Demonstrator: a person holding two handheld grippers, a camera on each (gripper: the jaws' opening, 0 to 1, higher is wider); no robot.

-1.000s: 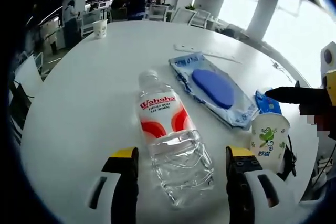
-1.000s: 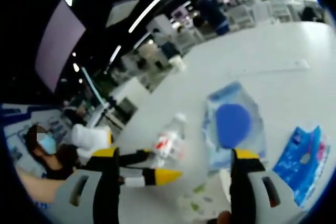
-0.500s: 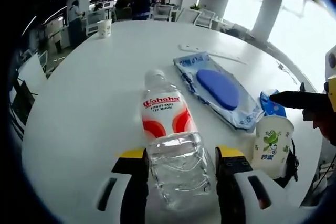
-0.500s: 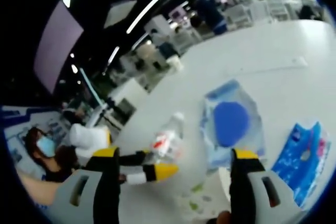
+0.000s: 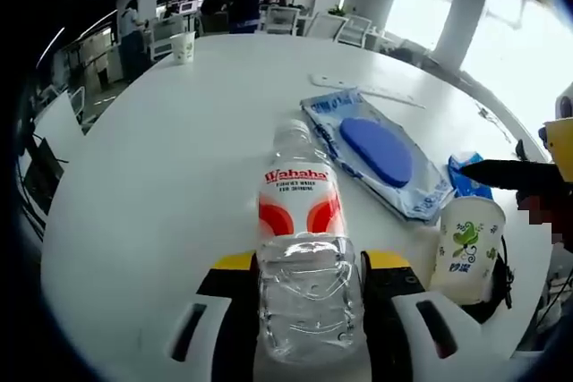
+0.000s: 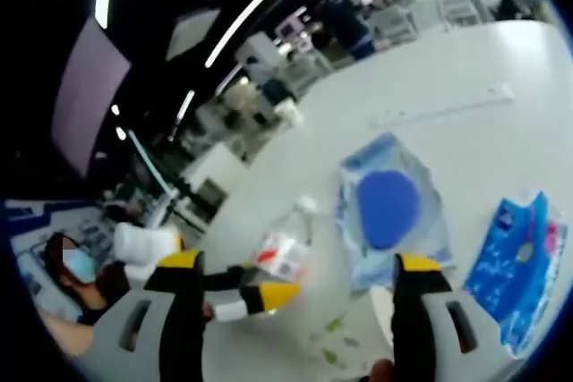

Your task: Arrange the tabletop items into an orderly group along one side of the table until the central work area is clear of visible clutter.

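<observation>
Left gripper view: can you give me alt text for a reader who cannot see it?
The left gripper is shut on a clear water bottle lying on a round white table. To the right lie a wet-wipes pack, a printed paper cup and a small blue packet.

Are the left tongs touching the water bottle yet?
Touching. In the left gripper view both jaws of the left tongs press against the clear base of the water bottle, with no gap on either side.

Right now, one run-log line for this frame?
left gripper: shut on water bottle | right gripper: open, empty | paper cup: upright, beside wipes pack
</observation>
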